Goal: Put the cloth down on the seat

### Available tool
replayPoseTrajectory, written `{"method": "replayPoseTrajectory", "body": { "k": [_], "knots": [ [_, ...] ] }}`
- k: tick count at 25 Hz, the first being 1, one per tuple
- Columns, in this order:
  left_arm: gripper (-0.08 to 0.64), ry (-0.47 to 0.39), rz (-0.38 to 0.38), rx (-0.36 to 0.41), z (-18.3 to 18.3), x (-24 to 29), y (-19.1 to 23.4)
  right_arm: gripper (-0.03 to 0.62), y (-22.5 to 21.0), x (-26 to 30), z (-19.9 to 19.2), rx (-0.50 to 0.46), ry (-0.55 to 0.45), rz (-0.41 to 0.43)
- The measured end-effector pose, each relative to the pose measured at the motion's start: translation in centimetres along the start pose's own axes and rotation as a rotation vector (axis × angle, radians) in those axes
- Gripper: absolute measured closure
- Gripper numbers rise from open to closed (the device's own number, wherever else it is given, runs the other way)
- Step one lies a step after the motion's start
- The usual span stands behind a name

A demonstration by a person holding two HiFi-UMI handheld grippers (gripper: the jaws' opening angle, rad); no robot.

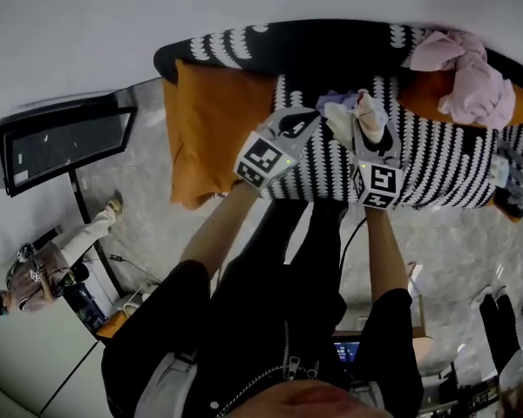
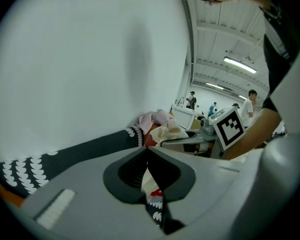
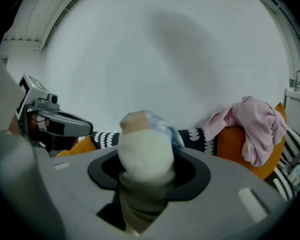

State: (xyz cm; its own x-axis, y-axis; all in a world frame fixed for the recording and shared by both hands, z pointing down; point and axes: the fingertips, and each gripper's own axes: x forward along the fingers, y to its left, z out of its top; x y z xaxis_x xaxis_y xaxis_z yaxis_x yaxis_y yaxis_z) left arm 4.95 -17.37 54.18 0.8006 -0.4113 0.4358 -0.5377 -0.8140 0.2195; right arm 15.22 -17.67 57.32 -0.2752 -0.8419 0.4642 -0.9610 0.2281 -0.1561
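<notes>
A cream, lilac and peach cloth (image 1: 356,113) hangs bunched between both grippers, just above the black-and-white patterned sofa seat (image 1: 444,168). My left gripper (image 1: 322,107) is shut on a thin edge of the cloth (image 2: 151,184), which trails down below the closed jaws. My right gripper (image 1: 366,120) is shut on a thick wad of the cloth (image 3: 145,149) that bulges up out of its jaws. The two grippers are close together, side by side, pointing at the backrest. In the left gripper view the right gripper (image 2: 187,140) shows with the cream bundle on it.
An orange cushion (image 1: 213,120) leans at the sofa's left end. A pink garment (image 1: 471,77) is heaped on another orange cushion (image 3: 235,144) at the right end. Small items (image 1: 514,177) lie at the far right of the seat. A black-framed panel (image 1: 61,142) stands left on the floor.
</notes>
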Motion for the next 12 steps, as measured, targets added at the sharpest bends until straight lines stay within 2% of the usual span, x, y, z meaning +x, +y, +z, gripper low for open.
{"method": "replayPoseTrajectory", "body": {
  "k": [6,12],
  "knots": [
    [0.551,0.038,-0.003,-0.016,-3.5,0.7,0.6,0.376,-0.4,1.8,-4.3,0.021,0.041,-0.010],
    [0.551,0.075,0.001,-0.049,-6.6,-0.3,0.3,0.373,0.0,3.4,-10.0,0.015,0.139,-0.014]
  ]
}}
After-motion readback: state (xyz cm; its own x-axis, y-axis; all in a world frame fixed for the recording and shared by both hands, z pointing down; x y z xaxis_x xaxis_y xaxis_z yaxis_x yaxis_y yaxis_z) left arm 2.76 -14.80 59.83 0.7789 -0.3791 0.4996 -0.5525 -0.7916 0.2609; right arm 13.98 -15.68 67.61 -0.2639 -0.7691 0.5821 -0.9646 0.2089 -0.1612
